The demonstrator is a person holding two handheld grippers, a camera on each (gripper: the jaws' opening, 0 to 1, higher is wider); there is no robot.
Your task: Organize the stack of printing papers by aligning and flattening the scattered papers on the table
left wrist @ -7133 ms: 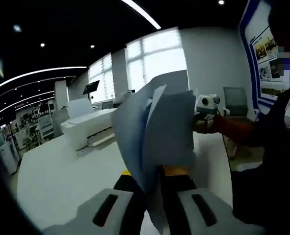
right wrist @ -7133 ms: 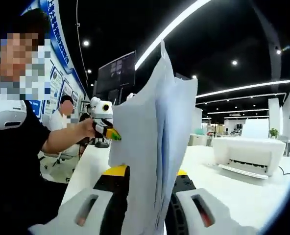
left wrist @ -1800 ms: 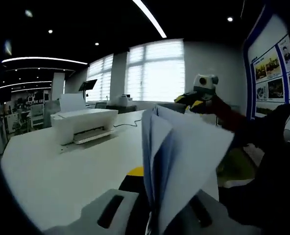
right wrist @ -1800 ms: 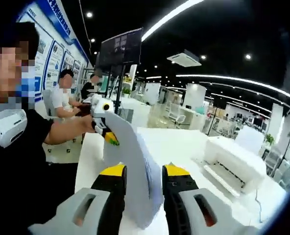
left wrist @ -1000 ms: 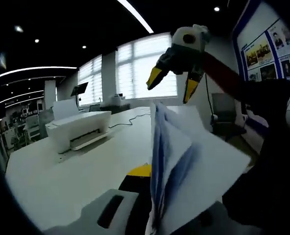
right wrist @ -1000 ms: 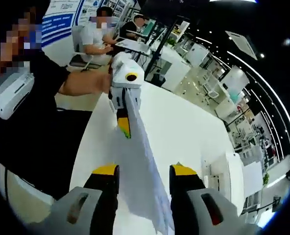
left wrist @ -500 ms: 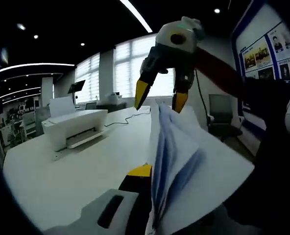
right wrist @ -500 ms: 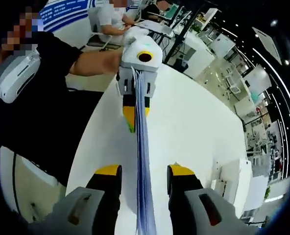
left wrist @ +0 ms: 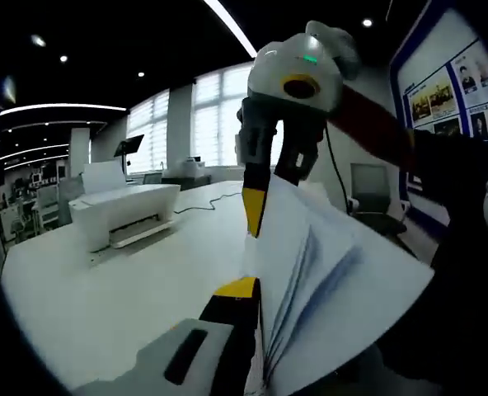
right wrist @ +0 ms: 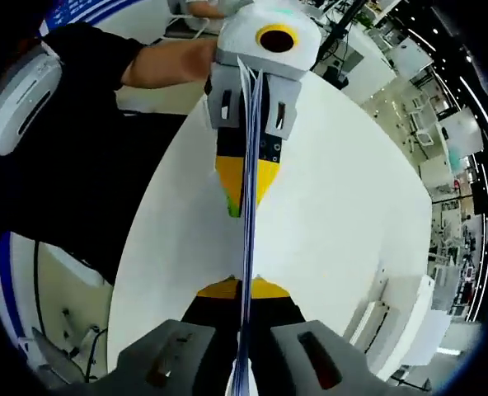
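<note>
I have the stack of papers (left wrist: 326,289) held off the counter (left wrist: 104,289), well apart from the printer (left wrist: 124,214) that sits there. My left tool (right wrist: 246,177) pinches one edge of the stack and my right tool (right wrist: 242,309) is pressed together on the opposite edge, so the sheets stand edge-on between them. They look light, thin and floppy, and they fan apart at the loose side. I judge that gripping close to the edges and keeping the sheets taut should stop them sliding or creasing.

One stack of papers (left wrist: 326,280), two tools (right wrist: 242,289) (left wrist: 270,186), one printer (left wrist: 124,210), one white table (left wrist: 104,289).
</note>
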